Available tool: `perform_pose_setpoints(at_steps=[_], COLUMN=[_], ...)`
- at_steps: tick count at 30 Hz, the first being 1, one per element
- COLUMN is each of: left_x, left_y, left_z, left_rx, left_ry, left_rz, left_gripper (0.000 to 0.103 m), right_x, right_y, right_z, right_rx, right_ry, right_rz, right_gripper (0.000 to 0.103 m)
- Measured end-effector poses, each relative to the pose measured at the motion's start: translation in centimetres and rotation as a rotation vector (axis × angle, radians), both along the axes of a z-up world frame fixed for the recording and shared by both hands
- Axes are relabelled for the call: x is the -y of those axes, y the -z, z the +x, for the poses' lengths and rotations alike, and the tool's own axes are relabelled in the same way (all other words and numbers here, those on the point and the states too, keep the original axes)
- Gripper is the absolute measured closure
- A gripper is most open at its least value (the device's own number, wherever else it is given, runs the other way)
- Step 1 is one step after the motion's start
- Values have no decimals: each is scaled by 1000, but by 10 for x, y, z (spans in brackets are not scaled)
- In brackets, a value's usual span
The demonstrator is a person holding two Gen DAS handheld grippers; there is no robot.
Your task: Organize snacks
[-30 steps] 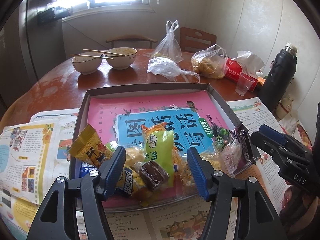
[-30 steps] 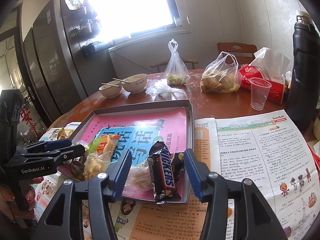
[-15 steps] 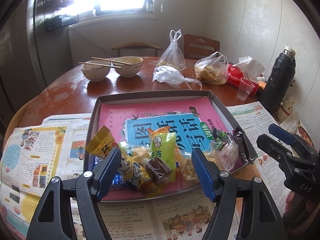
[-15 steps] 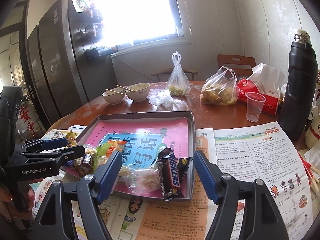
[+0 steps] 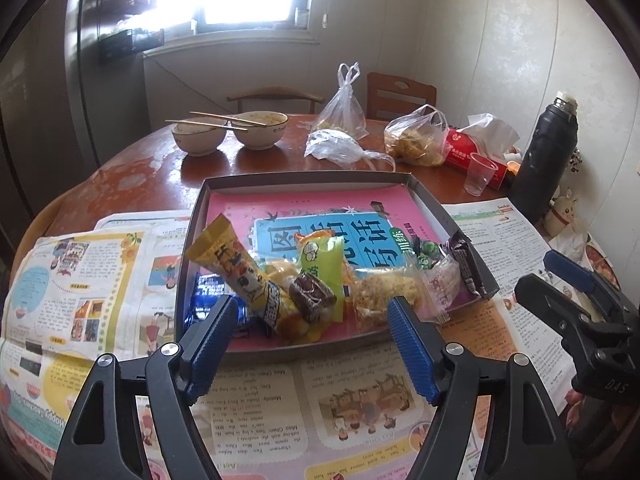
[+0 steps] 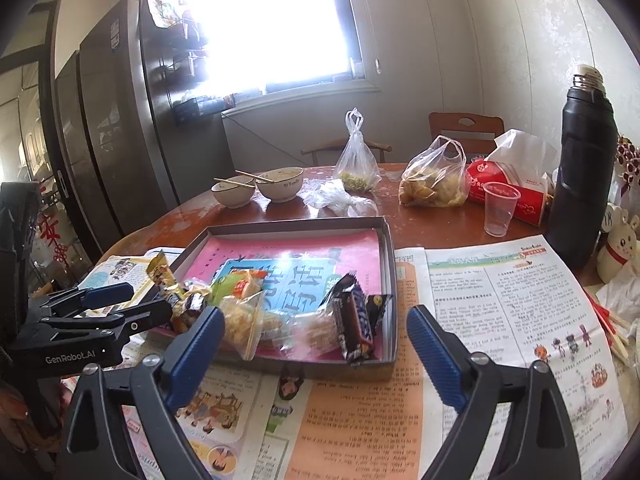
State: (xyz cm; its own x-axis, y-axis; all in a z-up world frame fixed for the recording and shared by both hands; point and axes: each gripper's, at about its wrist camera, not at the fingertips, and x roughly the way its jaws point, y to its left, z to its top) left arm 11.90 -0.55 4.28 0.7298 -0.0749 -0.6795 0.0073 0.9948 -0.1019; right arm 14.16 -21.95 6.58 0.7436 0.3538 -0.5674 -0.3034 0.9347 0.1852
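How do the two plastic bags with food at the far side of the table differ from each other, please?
The left bag is narrow and stands tall, its handles tied in a knot; the right bag is wider and squat, its handles forming an open loop. The left bag holds a little greenish-yellow food at the bottom; the right bag is bulging with golden-brown pieces. Both are clear, thin bags resting on the wooden table.

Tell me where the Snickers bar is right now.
The Snickers bar lies in the tray's near right corner, beside a clear-wrapped snack.
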Motion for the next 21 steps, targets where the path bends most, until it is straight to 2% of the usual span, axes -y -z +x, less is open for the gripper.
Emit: perform_pose_setpoints(at_steps=[4,9,21], left_x=[-3,-7,12], left_y=[4,18,33], left_z=[-16,-37,-61], left_rx=[-7,-40,-69], left_ry=[-37,-68,-5], left_rz=[13,-7,12], left_gripper=[25,25,25], right_x=[-3,-7,-19], right_y=[1,9,31], right_z=[-16,-33,-58], right_rx=[-2,-32,-97], right_ry=[-5,-7,-3], right_rz=[-15,-25,-78], right_gripper=[8,6,5])
